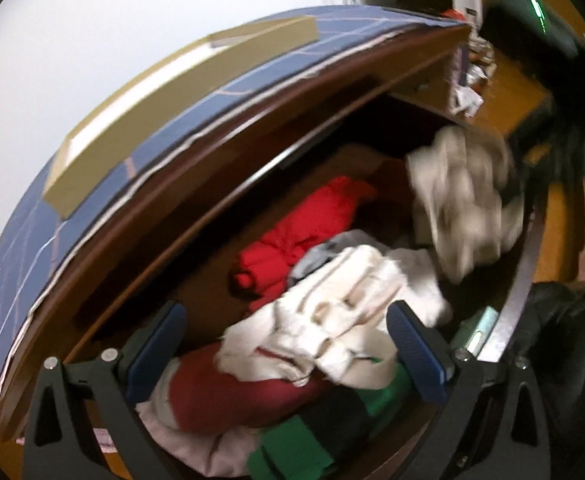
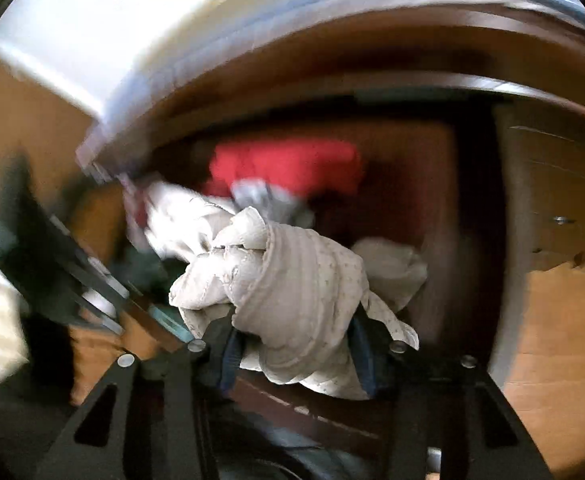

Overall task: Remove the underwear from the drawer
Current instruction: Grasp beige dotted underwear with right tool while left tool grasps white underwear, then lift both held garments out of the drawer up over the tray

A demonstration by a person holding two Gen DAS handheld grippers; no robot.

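right wrist view, blurred: right gripper seemingly clamps pale underwear.

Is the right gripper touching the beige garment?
Touching. The right wrist view shows the beige garment bunched between the right gripper, both blue pads pressed against its sides, cloth spilling over them.

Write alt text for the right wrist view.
The right gripper is closed on a bunched pale dotted garment above the open wooden drawer. Behind it lie a red garment and more pale clothes; the picture is motion-blurred.
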